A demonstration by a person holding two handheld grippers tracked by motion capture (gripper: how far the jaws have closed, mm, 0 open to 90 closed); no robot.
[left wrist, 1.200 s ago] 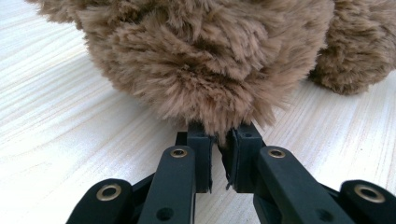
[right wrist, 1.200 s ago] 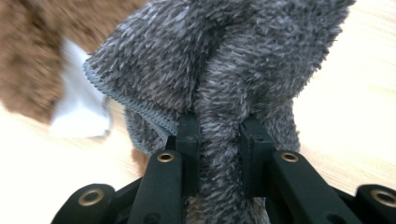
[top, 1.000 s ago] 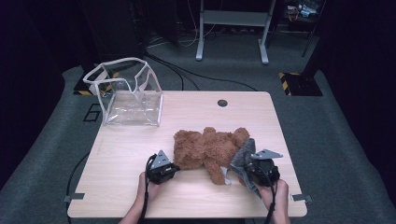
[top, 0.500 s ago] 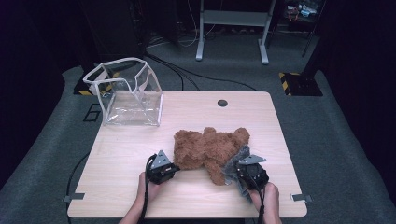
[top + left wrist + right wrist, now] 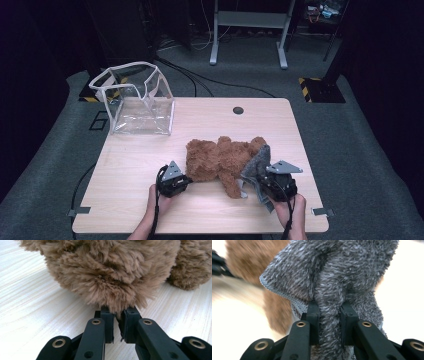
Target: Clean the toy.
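A brown plush teddy bear (image 5: 220, 159) lies on the wooden table (image 5: 140, 160) near the front middle. My left gripper (image 5: 186, 178) is at the bear's left end, shut on a tuft of its brown fur (image 5: 117, 290). A grey fuzzy cloth (image 5: 255, 167) is bunched up at the bear's right end. My right gripper (image 5: 260, 180) is shut on a fold of that grey cloth (image 5: 329, 290), lifted off the table; brown fur shows blurred behind it.
A clear plastic bag (image 5: 137, 100) with a white rim stands open at the table's back left. A round cable hole (image 5: 238, 110) sits near the back edge. Metal frame legs (image 5: 250, 30) stand on the floor beyond the table.
My right gripper has shifted a little left and toward the bear with the grey cloth, which now stands bunched higher. The left gripper and the bear have stayed put.
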